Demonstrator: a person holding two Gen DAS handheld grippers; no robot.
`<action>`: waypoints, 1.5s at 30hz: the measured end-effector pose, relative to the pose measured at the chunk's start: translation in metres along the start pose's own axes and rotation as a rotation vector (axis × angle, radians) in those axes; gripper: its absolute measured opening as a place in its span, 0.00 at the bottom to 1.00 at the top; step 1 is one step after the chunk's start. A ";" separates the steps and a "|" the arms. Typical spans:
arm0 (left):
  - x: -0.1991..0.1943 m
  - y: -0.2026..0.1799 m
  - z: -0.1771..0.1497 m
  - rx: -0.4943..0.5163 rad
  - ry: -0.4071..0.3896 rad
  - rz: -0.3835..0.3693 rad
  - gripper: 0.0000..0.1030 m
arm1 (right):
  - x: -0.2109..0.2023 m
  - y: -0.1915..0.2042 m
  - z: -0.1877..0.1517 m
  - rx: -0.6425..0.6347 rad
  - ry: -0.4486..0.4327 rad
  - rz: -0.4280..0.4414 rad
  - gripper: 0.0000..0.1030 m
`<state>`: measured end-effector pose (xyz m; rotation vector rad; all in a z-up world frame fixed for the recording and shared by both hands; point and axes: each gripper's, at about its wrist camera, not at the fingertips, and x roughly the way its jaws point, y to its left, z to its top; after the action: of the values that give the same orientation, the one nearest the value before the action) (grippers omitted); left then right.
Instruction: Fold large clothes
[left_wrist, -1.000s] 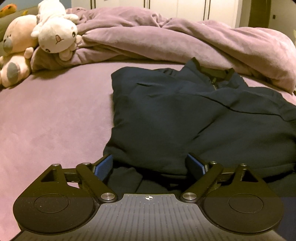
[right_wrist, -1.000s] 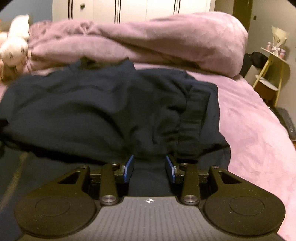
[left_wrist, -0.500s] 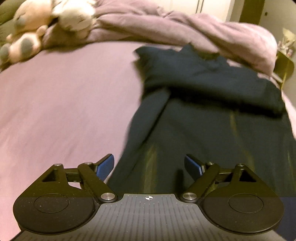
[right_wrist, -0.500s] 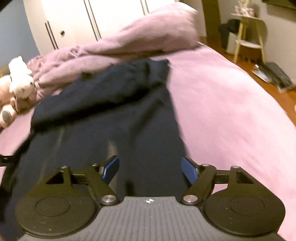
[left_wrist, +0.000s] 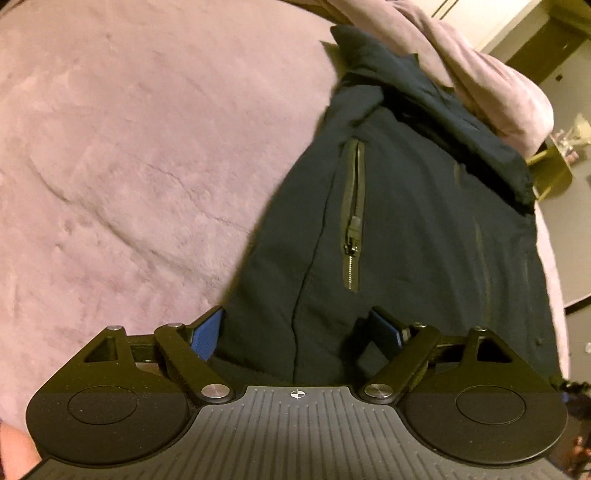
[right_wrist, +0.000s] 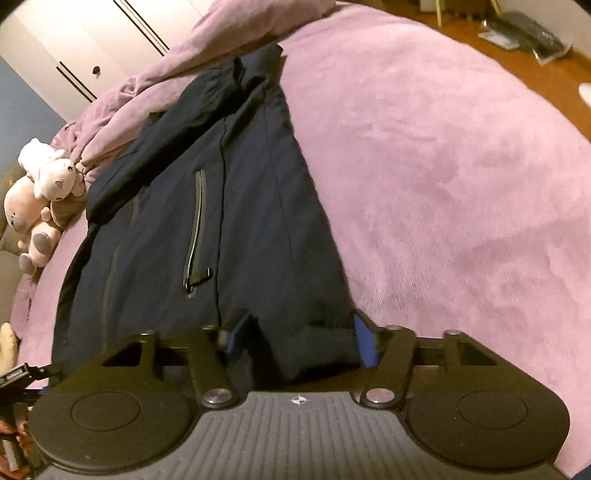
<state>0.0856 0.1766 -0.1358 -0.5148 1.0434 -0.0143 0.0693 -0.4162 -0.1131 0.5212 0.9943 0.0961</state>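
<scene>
A dark navy jacket (left_wrist: 424, 206) lies lengthwise on the pink bed, its far part folded over near the duvet. A zip pocket (left_wrist: 352, 218) shows on it. My left gripper (left_wrist: 299, 332) is open, its blue pads either side of the jacket's near left hem. In the right wrist view the jacket (right_wrist: 236, 206) runs away from me. My right gripper (right_wrist: 299, 339) is open around the near right hem corner, which bunches between the pads (right_wrist: 364, 341).
The pink bed cover (left_wrist: 129, 166) spreads to the left, and to the right in the right wrist view (right_wrist: 461, 184). A rumpled purple duvet (left_wrist: 491, 74) lies at the far end. Plush toys (right_wrist: 44, 192) sit at the far left. Wooden floor (right_wrist: 546, 55) lies beyond the bed.
Both grippers have drawn back from the folded upper part to the jacket's near hem and tilted downward. The right gripper has opened wider.
</scene>
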 end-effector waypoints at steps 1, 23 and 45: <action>-0.001 0.001 0.000 -0.004 0.001 -0.008 0.76 | -0.001 -0.003 0.000 0.011 0.009 0.012 0.44; -0.005 -0.011 0.019 0.018 0.084 -0.250 0.34 | 0.010 -0.010 0.014 0.136 0.078 0.195 0.25; 0.070 -0.111 0.285 -0.243 -0.283 -0.328 0.34 | 0.103 0.126 0.292 0.091 -0.440 0.171 0.13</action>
<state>0.3832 0.1748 -0.0344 -0.8789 0.6790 -0.1028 0.3845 -0.3835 -0.0082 0.6767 0.5250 0.0844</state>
